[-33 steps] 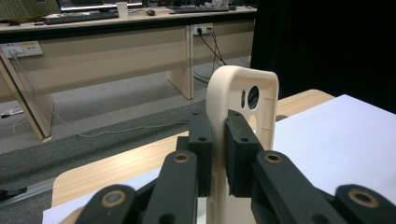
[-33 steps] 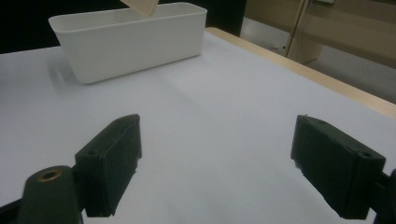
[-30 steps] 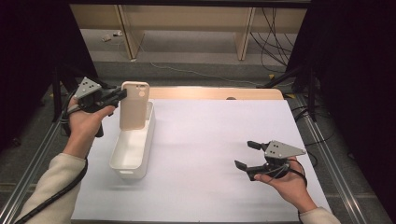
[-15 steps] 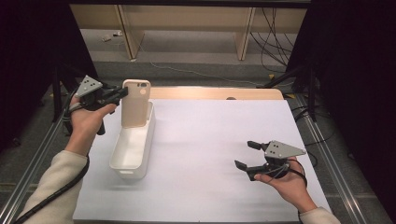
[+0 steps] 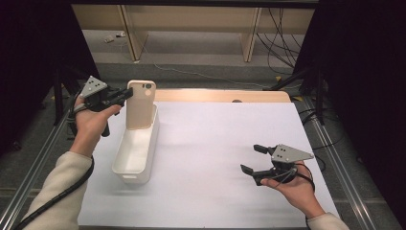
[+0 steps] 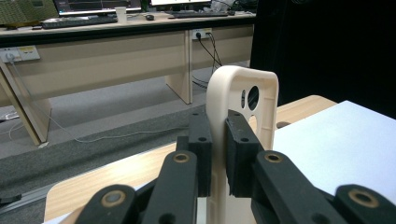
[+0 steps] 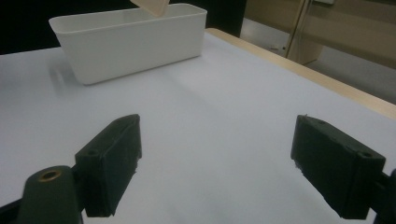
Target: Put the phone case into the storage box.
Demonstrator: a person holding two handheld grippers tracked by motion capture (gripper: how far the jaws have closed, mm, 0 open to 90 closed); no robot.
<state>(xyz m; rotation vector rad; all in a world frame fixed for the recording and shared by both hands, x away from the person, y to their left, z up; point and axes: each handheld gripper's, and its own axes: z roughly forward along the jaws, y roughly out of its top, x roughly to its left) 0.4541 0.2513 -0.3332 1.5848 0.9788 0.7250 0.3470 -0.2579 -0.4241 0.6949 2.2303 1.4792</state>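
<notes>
Phone case (image 5: 140,104), cream, upright over the far end of the white bin (image 5: 135,154), lower edge down inside the bin. Pinched by one long edge between the two black pads of the left gripper (image 5: 125,94); in the left gripper view (image 6: 218,149), pads pressed flat against either face of that edge, camera cut-out up and to the right of them. White sheet (image 5: 215,158) spread across the table (image 5: 225,96), bin lying lengthwise along its left side. Right gripper (image 5: 254,159) well apart from case and bin, resting low at the near right of the sheet in an upturned hand (image 5: 292,187); jaws spread wide, nothing between them, bare sheet in the gap in the right gripper view (image 7: 215,163), bin across the top of that view with a corner of the case above its rim. Against the earlier pictures: same grip, same place for case, bin and both hands, no visible shift.
</notes>
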